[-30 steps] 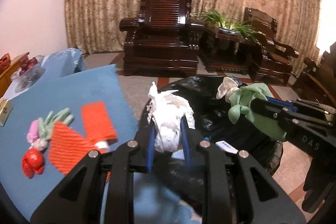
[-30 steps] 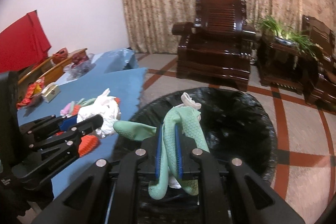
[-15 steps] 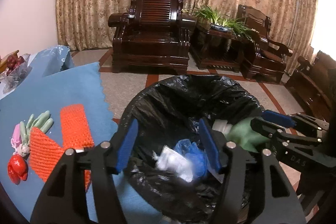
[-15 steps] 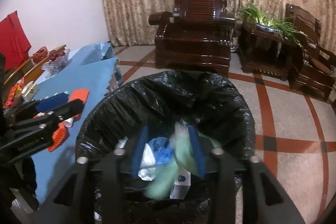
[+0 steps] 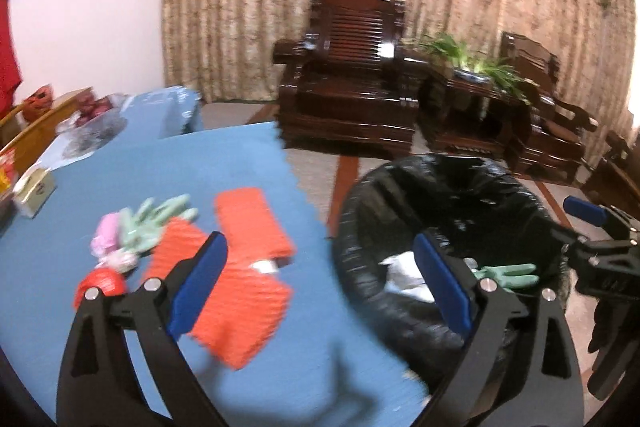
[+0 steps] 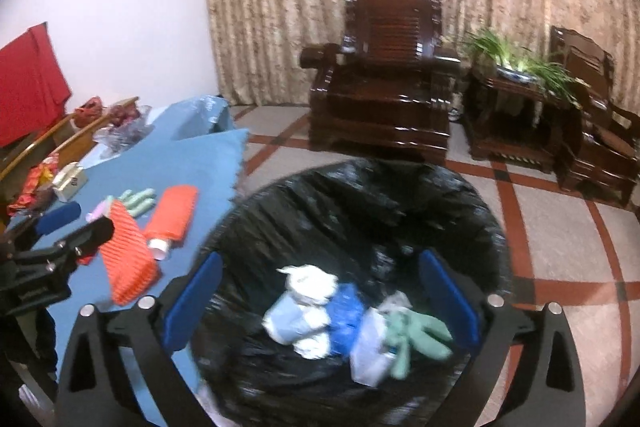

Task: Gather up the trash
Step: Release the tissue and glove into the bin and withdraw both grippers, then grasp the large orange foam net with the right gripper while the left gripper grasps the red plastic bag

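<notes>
green glove (image 6: 416,333) in bin (image 6: 472,195), fingers rightward

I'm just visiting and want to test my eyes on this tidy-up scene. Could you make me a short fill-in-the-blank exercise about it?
1. The round bin beside the table is lined with a ____ plastic bag.
2. The pale green rubber glove lies ____ that bin.
3. The two orange mesh sleeves rest on a ____ tablecloth.
4. The left gripper and right gripper both hold ____.

Missing words: black; inside; blue; nothing
</notes>
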Demonstrator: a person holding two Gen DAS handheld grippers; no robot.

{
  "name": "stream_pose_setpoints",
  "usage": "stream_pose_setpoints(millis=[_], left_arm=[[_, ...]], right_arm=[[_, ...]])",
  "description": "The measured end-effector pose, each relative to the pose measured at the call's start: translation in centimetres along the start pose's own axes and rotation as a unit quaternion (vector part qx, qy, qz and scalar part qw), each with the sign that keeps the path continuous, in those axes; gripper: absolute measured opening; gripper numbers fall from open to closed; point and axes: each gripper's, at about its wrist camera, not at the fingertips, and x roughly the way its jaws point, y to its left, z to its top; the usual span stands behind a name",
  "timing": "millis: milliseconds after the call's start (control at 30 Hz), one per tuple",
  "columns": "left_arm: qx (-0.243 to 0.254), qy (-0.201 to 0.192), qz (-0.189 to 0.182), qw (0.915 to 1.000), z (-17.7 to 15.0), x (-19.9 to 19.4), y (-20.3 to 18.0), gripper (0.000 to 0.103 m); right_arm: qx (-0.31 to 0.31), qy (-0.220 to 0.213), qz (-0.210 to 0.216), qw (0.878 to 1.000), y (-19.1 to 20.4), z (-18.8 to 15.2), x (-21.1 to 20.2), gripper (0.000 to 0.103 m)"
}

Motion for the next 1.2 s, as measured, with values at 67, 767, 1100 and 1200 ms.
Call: stream_pose_setpoints(millis=[67, 767, 1100, 1200], left_arm=[[-0.010, -0.002, 0.018, 0.9998, -0.3, -0.9, 1.7, 0.092], [-0.075, 0.005, 0.154, 0.9852, -3.6, -4.8, 15.1, 0.092], [-0.094, 0.028, 0.177, 0.9794, -5.5, -3.5, 18.9, 0.090], [-0.097, 0.039, 0.176, 0.9788, -5.9, -2.6, 19.6, 0.085]], right_arm=[[-0.008, -0.003, 0.014, 1.000, 1.4, 0.3, 0.2, 0.097], [-0.116, 0.020, 0.150, 0.982, 17.8, 0.0, 5.8, 0.090], [-0.165, 0.062, 0.169, 0.970, 22.2, -1.7, 11.2, 0.075], [-0.168, 0.079, 0.164, 0.969, 22.5, -2.2, 13.0, 0.070]])
